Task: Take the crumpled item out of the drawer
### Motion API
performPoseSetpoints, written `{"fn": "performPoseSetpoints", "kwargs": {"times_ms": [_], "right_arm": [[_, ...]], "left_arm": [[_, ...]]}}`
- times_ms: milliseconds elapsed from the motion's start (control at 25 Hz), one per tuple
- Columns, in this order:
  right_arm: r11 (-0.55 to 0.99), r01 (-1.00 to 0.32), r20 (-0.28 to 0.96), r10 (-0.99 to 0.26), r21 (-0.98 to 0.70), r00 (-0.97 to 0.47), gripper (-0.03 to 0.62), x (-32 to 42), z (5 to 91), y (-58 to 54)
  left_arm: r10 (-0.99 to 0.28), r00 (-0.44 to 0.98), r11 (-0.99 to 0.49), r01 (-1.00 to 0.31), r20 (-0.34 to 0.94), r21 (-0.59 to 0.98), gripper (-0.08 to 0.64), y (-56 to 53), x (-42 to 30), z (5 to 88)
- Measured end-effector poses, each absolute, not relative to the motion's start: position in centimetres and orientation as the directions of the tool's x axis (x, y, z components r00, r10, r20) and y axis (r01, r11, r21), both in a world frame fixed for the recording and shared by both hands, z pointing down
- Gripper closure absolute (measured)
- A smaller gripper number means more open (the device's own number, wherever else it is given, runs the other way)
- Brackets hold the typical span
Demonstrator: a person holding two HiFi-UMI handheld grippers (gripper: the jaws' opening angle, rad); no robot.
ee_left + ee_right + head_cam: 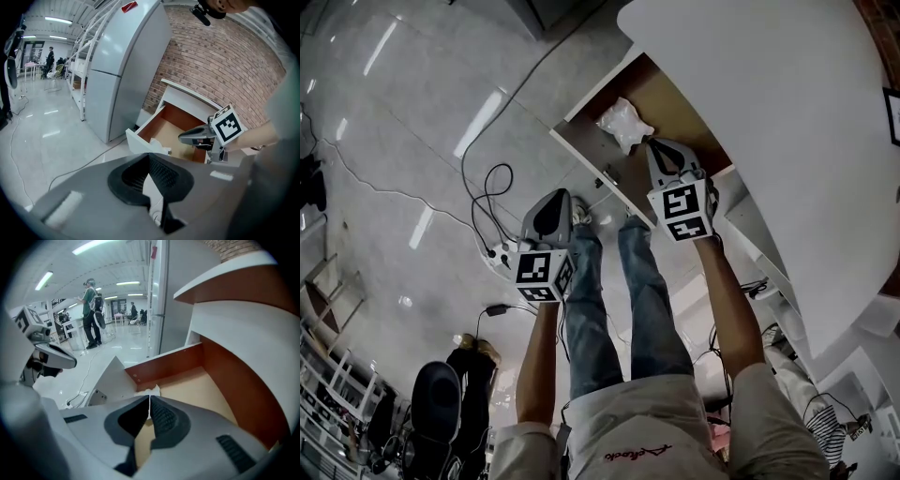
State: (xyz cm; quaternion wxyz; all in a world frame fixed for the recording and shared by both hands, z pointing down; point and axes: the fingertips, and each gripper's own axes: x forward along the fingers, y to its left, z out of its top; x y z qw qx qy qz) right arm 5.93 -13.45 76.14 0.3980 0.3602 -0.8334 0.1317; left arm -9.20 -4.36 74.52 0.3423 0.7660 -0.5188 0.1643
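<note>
The crumpled item (623, 122) is lying in the open drawer (675, 103). The right gripper (652, 142) is hovering just beside it, jaws closed, empty. The left gripper (150, 157) is hanging outside the drawer, also closed, holding nothing.

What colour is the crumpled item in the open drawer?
White; the crumpled item shows best in the head view.

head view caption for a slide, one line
Shut right gripper reaching the crumpled white item in the open drawer.
</note>
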Motion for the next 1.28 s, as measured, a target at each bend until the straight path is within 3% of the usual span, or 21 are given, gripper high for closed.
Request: {"fn": "performPoseSetpoints", "kwargs": {"times_ms": [320,560,840,920,1280], "right_arm": [[0.829,-0.534,0.849,-0.394,0.163,-0.353,0.578,5.2,78.9,-14.2],[0.909,-0.323,0.897,-0.355,0.264,-0.264,0.578,5.8,80.9,-13.8],[0.935,-0.298,0.932,-0.270,0.193,-0.243,0.576,6.2,82.6,-13.3],[0.941,-0.286,0.942,-0.248,0.179,-0.228,0.483,6.3,83.1,-13.1],[0.962,-0.213,0.968,-0.204,0.170,-0.149,0.445,6.7,85.7,-13.9]], "left_arm": [[-0.683,0.407,-0.224,-0.907,0.607,0.355,0.551,-5.0,-9.6,74.9],[-0.678,0.409,-0.220,-0.906,0.611,0.363,0.551,-4.9,-9.5,75.2],[-0.664,0.412,-0.204,-0.903,0.624,0.379,0.551,-4.8,-9.3,75.4],[-0.665,0.411,-0.203,-0.903,0.623,0.379,0.551,-4.9,-9.4,75.3],[-0.675,0.410,-0.199,-0.902,0.613,0.384,0.551,-5.3,-9.3,75.6]]}}
